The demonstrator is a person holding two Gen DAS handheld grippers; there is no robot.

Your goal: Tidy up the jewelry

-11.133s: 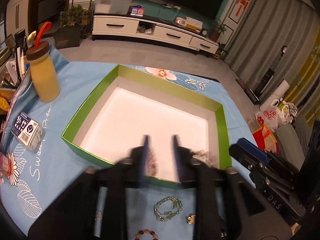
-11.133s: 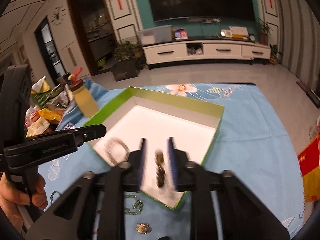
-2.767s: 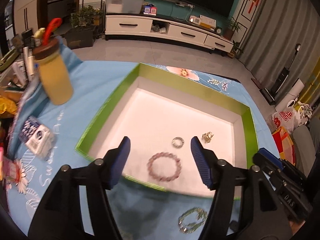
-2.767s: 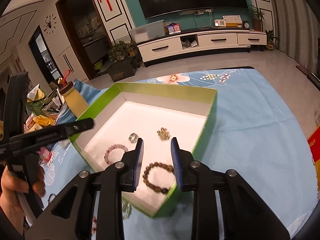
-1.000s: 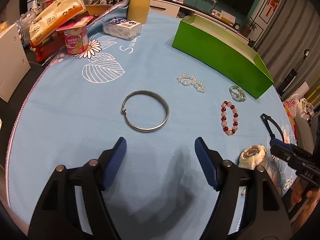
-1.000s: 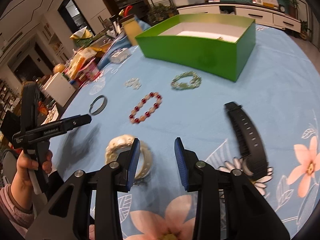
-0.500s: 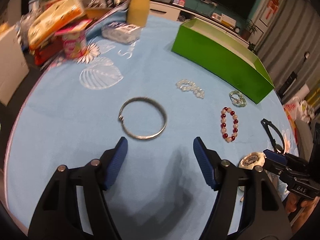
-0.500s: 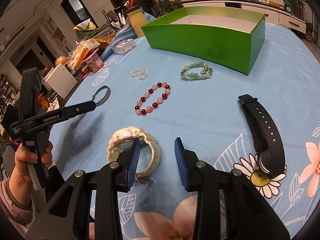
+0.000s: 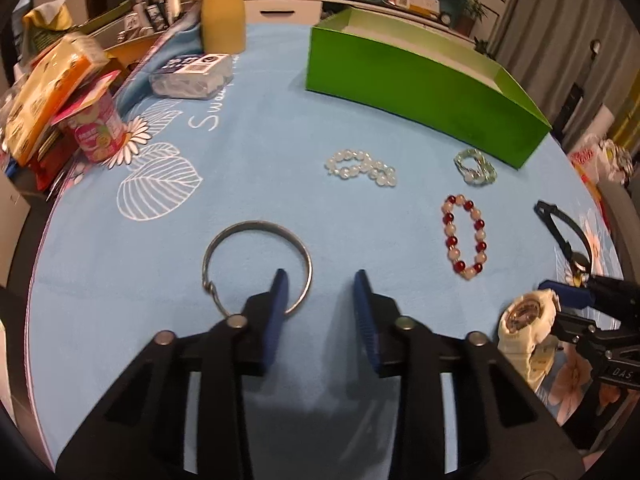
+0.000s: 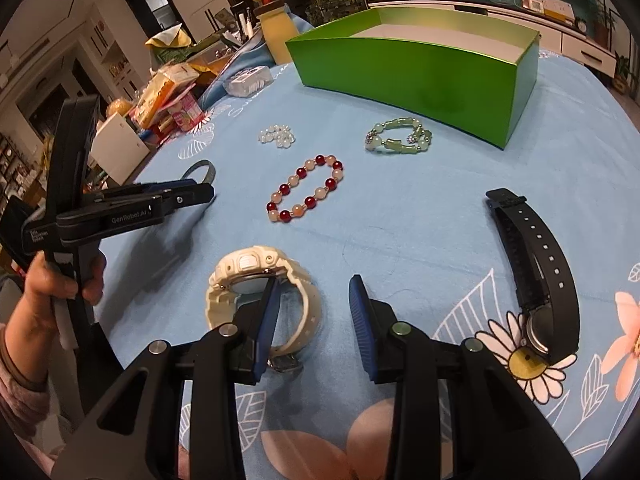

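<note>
Warm, dim indoor light; strong fisheye warp, dark vignetted corners in both views.
Soft shadows are cast under each gripper onto the blue tablecloth (image 9: 256, 152) (darkest near the bottom edge). A mild sheen is seen on the green box (image 10: 412, 68) wall. Background furniture is bent and softened at the rims; the tabletop centre is rendered fairly sharp.
</note>
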